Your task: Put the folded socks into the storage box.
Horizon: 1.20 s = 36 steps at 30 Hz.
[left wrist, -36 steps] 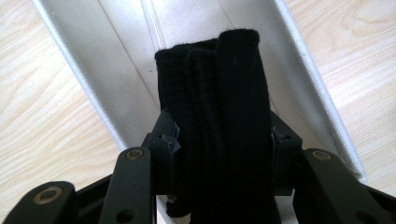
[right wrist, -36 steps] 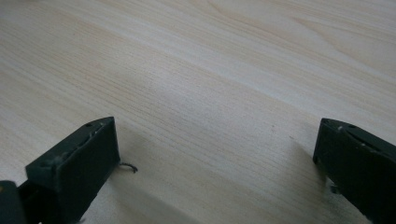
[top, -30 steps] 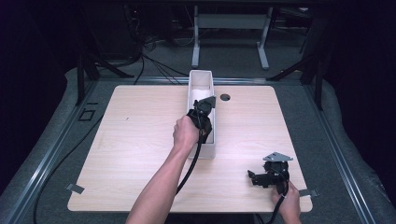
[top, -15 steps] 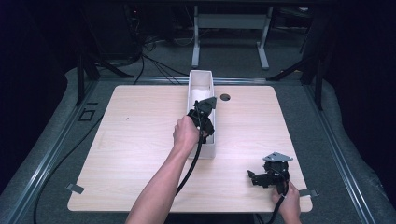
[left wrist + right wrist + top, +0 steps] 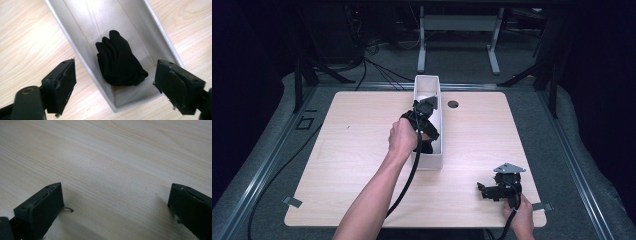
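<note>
The left gripper (image 5: 115, 82) hangs wide apart over a black cloth (image 5: 120, 62), maybe a sock, in the white box (image 5: 75, 47). The right gripper (image 5: 115, 207) sits wide apart on the table (image 5: 112, 157).

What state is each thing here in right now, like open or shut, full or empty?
Long white open-topped box: upright on the table, holding one item at its near end.
Black fabric bundle: crumpled, lying loose on the box floor, not gripped.
Left gripper: open, jaws spread wide above the box's near end.
Right gripper: open, empty, low over bare wood.
Light wooden table: flat, with a round hole near its far edge.
</note>
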Each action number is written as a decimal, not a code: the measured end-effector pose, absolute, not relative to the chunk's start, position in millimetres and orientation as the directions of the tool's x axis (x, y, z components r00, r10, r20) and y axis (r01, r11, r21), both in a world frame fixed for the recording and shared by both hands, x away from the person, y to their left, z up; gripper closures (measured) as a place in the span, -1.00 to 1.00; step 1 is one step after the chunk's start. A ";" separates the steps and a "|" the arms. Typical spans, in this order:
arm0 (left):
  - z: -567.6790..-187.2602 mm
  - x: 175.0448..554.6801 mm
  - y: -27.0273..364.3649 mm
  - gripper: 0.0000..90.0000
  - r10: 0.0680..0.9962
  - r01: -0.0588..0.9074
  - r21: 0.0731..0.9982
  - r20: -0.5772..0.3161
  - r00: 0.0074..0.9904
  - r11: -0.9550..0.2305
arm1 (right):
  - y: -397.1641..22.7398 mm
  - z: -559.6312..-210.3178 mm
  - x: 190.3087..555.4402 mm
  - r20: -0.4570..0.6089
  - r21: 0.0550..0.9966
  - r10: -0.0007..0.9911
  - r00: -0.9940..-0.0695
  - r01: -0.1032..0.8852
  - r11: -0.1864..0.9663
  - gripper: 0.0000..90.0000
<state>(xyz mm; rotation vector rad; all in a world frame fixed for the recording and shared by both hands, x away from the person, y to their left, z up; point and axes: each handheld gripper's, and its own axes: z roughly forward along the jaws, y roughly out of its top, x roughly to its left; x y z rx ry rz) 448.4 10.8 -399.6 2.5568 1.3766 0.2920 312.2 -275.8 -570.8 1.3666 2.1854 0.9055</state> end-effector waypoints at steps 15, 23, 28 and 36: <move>-373.7 434.0 49.7 -0.85 0.842 0.777 0.370 0.024 0.539 -0.509 | -275.6 -571.2 312.4 0.000 0.713 0.900 -0.437 0.631 0.306 -1.00; -369.7 424.2 70.6 -1.00 0.831 0.761 0.388 0.019 0.556 -0.519 | -275.5 -571.2 312.3 0.002 0.713 0.900 -0.436 0.632 0.305 -1.00; -369.4 413.8 91.2 -1.00 0.829 0.750 0.419 0.012 0.559 -0.512 | -275.5 -571.2 312.3 0.001 0.712 0.900 -0.436 0.632 0.306 -1.00; -376.0 398.2 114.4 -1.00 0.829 0.741 0.439 0.015 0.559 -0.508 | -275.5 -571.2 312.4 0.001 0.712 0.900 -0.436 0.632 0.305 -1.00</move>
